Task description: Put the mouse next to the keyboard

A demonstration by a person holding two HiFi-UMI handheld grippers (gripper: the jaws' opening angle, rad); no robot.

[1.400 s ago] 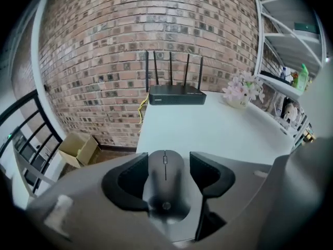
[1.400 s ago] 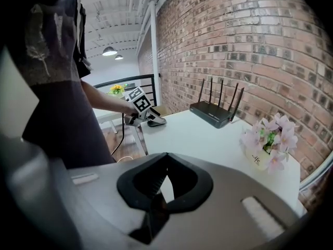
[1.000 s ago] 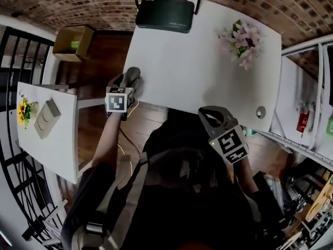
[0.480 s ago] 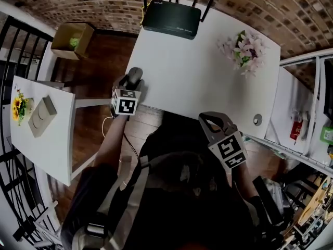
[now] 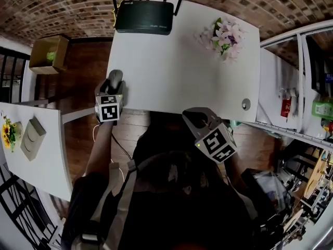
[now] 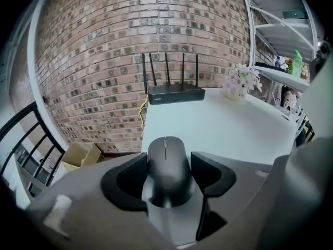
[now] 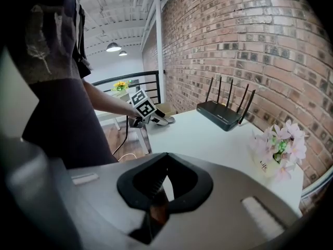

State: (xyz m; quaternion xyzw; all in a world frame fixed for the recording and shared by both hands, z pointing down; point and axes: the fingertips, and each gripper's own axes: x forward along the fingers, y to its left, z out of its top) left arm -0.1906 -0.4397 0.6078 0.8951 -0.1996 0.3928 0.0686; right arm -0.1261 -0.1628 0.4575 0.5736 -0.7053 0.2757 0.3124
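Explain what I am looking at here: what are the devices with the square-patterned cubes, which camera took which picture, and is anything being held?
There is no robot here. A person holds a two-jaw gripper in each hand, and the patterned cubes are part of those grippers. The head view comes from a camera on the person's head, looking steeply down. The other two views come from cameras riding on each gripper, looking along its jaws. On the white table stand a black router with antennas at the far edge and a small pot of pink flowers to the right. The left gripper is closed on a dark computer mouse at the table's left edge. The right gripper is shut and empty, close to the person's body. No keyboard shows in any view.
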